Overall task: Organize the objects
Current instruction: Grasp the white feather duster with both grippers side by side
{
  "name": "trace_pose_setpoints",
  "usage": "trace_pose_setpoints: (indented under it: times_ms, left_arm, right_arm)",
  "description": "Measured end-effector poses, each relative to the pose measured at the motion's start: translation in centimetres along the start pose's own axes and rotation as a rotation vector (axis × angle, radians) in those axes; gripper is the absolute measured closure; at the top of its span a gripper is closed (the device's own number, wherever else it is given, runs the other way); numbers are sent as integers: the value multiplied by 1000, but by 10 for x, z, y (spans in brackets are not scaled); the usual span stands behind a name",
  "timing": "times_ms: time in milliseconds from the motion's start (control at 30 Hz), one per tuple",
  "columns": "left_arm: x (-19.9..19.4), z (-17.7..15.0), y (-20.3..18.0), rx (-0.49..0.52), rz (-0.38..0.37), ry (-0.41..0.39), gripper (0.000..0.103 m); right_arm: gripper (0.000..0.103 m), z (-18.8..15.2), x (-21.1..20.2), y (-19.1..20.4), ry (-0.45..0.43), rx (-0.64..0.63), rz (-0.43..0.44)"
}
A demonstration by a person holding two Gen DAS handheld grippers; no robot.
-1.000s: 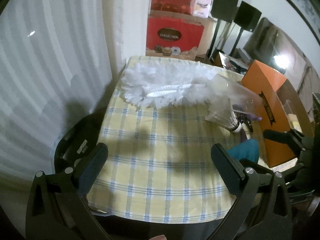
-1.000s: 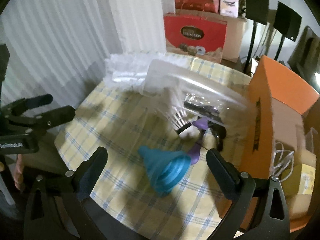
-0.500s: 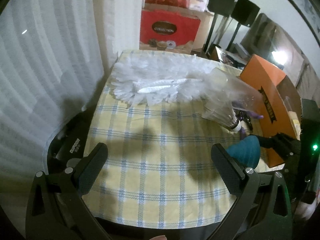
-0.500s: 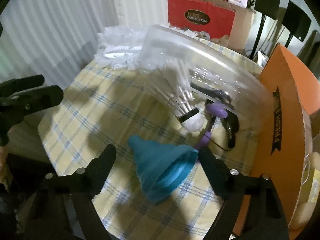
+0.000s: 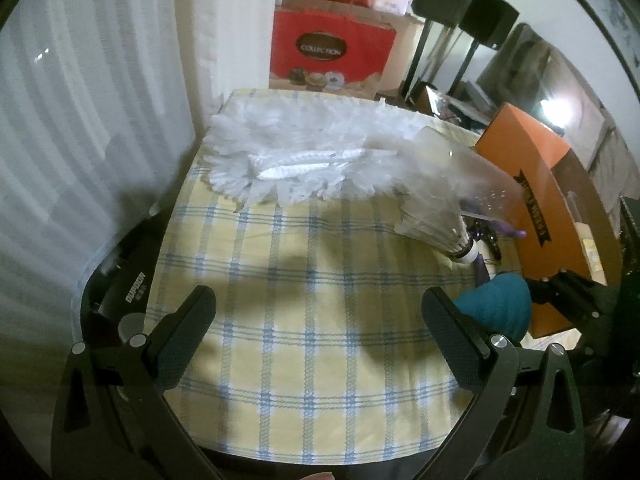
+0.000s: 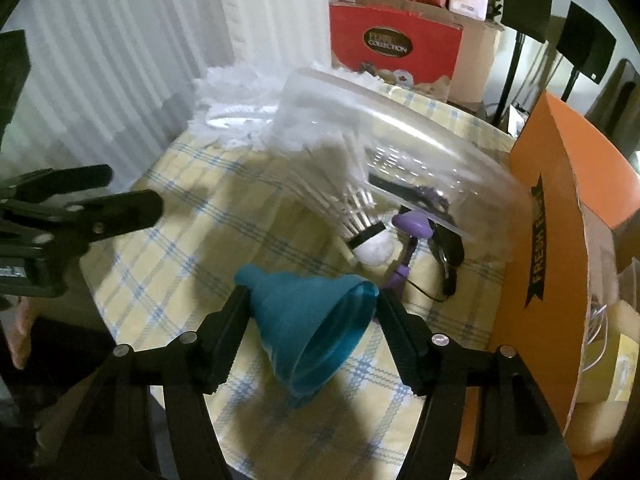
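Our right gripper (image 6: 310, 304) is clamped on the teal funnel (image 6: 316, 320), fingers pressing both sides, funnel lying on the checked cloth (image 6: 180, 248). Just ahead of it: shuttlecock (image 6: 360, 216) under a clear lid (image 6: 400, 148), orange box (image 6: 560, 208) to its right. Our left gripper (image 5: 318, 320) is spread wide, holding nothing, white duster (image 5: 304, 160) well ahead.

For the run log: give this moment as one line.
right tool: shut on teal funnel | left tool: open, holds nothing, above checked cloth | shuttlecock, white duster: on cloth, untouched
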State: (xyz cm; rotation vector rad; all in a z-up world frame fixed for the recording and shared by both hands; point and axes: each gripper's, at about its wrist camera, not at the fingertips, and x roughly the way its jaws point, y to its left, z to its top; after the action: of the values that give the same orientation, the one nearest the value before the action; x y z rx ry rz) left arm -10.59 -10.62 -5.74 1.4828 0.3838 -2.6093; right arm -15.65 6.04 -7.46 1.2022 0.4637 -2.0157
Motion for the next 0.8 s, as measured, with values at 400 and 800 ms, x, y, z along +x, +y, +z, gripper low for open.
trace_pose_setpoints:
  times_ms: [400, 800]
  left_arm:
    - [-5, 5, 12, -20, 14, -12, 0]
    - [-21, 38, 73, -114, 74, -61, 0]
  right_arm:
    - [30, -1, -1, -1, 11, 46, 45]
    - [29, 40, -44, -3, -69, 51, 58]
